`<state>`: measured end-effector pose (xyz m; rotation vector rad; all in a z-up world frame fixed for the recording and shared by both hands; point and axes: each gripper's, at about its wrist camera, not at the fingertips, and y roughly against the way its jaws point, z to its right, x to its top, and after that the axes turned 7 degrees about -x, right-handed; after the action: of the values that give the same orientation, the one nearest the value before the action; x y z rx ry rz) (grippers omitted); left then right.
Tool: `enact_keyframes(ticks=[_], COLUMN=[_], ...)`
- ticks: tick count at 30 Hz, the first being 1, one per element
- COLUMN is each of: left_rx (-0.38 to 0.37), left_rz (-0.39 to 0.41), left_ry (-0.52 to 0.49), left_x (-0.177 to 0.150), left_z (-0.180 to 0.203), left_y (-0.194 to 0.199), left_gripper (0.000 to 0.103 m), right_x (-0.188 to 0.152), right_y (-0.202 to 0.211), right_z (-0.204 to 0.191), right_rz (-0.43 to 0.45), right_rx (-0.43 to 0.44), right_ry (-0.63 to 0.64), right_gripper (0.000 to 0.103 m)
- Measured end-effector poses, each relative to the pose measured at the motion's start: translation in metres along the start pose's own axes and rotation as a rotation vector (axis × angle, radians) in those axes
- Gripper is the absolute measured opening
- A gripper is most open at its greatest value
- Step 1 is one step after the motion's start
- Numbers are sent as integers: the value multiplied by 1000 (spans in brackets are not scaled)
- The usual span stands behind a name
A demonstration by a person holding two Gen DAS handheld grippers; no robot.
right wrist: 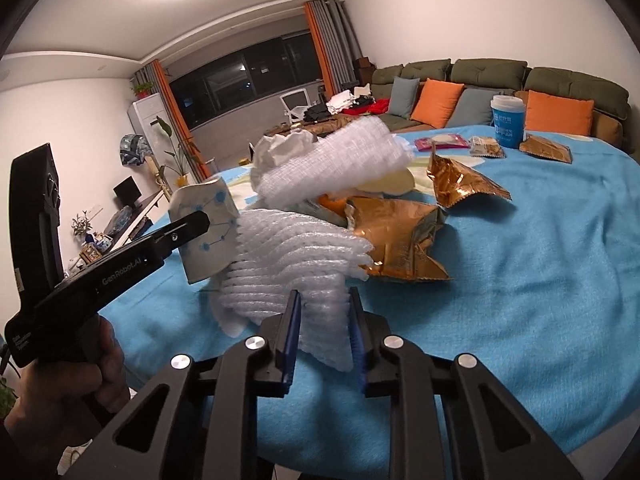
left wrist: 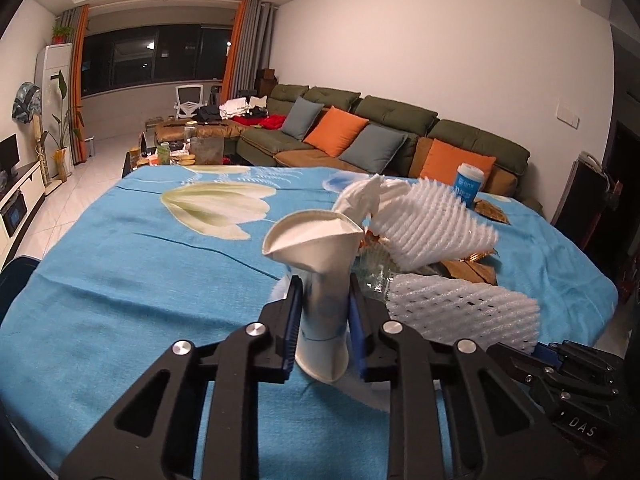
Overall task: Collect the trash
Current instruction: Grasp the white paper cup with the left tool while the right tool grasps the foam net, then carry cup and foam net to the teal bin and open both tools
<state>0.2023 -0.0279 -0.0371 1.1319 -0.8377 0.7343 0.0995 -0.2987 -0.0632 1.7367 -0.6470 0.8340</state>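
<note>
My left gripper is shut on a crushed white paper cup, held above the blue tablecloth. The cup also shows in the right wrist view, pinched by the left gripper's fingers. My right gripper is shut on a white foam fruit net. That net also shows in the left wrist view. A second foam net, crumpled tissue and gold wrappers lie piled behind.
A blue-labelled tub stands at the table's far side beside small snack packets and a gold packet. A sofa with orange cushions runs behind the table. A coffee table stands further back.
</note>
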Motion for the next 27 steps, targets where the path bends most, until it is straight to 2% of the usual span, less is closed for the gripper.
enact_keyframes(ticks=[7, 13, 19, 27], left_rx=[4, 41, 137, 331], left_rz=[58, 125, 199, 267], left_ry=[14, 46, 81, 128], left_x=[4, 12, 15, 17], left_z=[-11, -32, -66, -133], left_y=[26, 57, 98, 154], left_gripper=[21, 21, 21, 21], right_x=[6, 17, 29, 51], right_y=[22, 30, 28, 1], right_z=[-15, -33, -86, -179], right_rz=[61, 101, 150, 231], right_rx=[11, 55, 140, 197], right_ry=[31, 70, 206, 467], right_gripper=[15, 14, 14, 14])
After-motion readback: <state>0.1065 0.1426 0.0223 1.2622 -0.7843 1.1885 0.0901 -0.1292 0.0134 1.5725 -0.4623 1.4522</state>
